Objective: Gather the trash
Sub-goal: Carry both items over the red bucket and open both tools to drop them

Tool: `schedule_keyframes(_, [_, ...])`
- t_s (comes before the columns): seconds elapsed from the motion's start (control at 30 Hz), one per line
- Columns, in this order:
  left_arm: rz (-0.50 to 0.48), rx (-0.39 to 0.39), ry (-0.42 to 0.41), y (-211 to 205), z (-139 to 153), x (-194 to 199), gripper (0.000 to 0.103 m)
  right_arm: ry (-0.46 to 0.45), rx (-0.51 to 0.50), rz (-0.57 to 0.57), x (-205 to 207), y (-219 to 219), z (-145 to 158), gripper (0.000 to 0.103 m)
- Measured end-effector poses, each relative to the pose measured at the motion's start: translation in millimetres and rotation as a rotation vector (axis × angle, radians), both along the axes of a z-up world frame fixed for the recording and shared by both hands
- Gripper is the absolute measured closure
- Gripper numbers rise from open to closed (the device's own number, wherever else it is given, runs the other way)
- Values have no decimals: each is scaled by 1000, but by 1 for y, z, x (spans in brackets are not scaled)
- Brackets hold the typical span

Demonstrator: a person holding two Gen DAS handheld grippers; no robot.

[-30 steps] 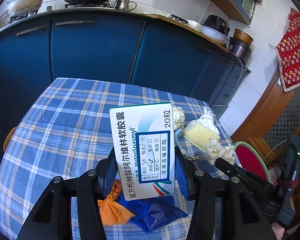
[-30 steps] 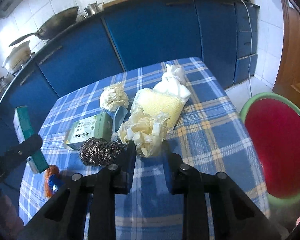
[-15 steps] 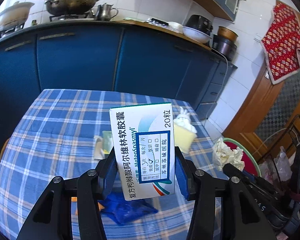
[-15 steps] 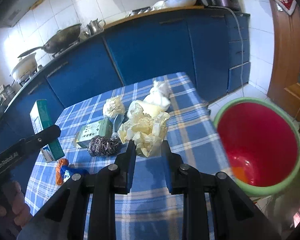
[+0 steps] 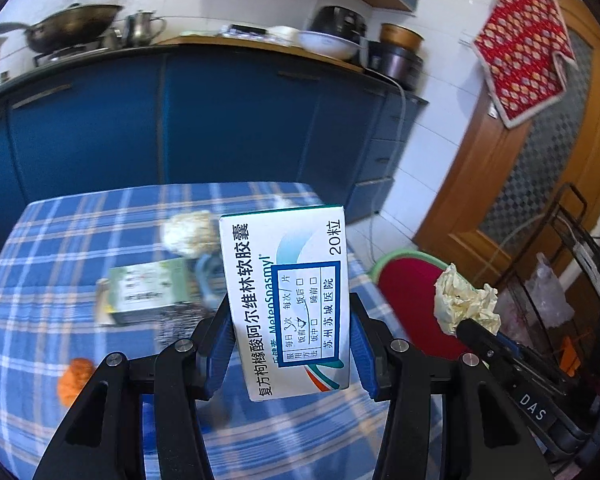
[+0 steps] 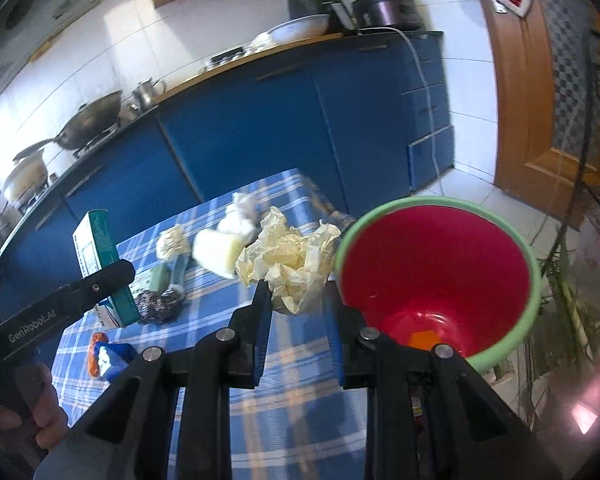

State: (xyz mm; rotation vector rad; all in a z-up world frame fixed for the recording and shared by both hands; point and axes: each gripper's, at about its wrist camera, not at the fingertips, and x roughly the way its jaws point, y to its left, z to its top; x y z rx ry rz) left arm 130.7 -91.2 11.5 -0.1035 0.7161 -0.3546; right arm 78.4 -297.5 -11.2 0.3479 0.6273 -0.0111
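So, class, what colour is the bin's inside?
Red inside the green-rimmed plastic bin; the right wrist view shows it best.

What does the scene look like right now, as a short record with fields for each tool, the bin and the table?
left tool: shut on medicine box, held above the table
right tool: shut on crumpled paper, beside the bin's rim
bin: red inside, green rim, something orange at the bottom
table: blue checked cloth; scourer, green box, sponge on it

A: How many cartons?
B: Two: a white medicine box [image 5: 286, 304] and a green box [image 5: 150, 289].

A: Crumpled wads?
B: Two: yellowish paper [image 6: 288, 262], a pale ball [image 6: 173, 245].

A: The rest?
B: One steel scourer [image 6: 159, 306], one yellow sponge [image 6: 216, 254], one red bin [image 6: 436, 276].
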Motion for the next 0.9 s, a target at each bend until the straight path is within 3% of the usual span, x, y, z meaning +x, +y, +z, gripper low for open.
schedule_keyframes(0.6, [-228, 94, 19, -123, -30, 23, 49, 15, -15, -204, -12, -83, -38, 73])
schedule_keyframes(0.9, [-273, 136, 62, -161, -57, 37, 49, 21, -22, -220, -2, -102, -52, 73])
